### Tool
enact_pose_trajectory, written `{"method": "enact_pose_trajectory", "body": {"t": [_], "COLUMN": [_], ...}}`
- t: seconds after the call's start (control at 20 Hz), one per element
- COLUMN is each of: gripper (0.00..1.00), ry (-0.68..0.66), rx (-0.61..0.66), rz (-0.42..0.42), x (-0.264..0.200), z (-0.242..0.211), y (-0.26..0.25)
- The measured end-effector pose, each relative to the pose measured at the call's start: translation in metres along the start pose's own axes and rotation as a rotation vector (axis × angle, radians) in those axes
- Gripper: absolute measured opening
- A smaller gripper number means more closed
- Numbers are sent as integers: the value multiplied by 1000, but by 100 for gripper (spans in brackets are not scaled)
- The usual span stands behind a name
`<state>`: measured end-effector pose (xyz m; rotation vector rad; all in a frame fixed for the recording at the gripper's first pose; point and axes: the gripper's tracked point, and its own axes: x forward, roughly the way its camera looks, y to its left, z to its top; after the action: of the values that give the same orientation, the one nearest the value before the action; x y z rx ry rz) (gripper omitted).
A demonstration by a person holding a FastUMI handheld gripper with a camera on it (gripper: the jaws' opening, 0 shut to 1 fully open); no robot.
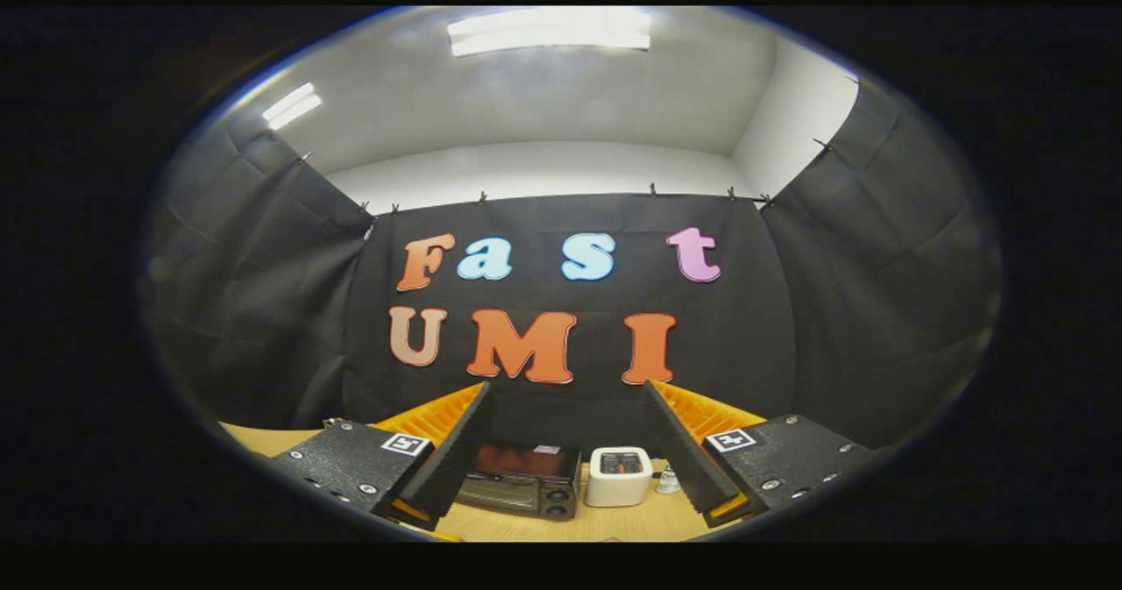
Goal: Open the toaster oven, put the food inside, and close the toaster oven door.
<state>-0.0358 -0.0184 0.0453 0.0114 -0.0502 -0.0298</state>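
The gripper, fingers spread wide and holding nothing, hangs well short of the toaster oven, which sits low in the frame's centre, door shut, ahead between the fingers, slightly left.

An indoor recording booth set up like a small kitchen counter. Black cloth is clipped along a line to form three walls, beneath a plain white ceiling with fluorescent light panels. A wooden tabletop holds a toaster oven and a white toaster.
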Motion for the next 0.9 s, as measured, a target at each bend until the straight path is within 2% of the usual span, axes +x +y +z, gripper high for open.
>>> {"method": "enact_pose_trajectory", "body": {"t": [0.4, 0.65, 0.9], "gripper": [98, 98, 98], "ry": [44, 45, 122], "rx": [35, 12, 35], "rz": [-29, -34, -16], "x": [8, 10, 21], "z": [-9, -10, -45], "y": [-4, -4, 8]}}
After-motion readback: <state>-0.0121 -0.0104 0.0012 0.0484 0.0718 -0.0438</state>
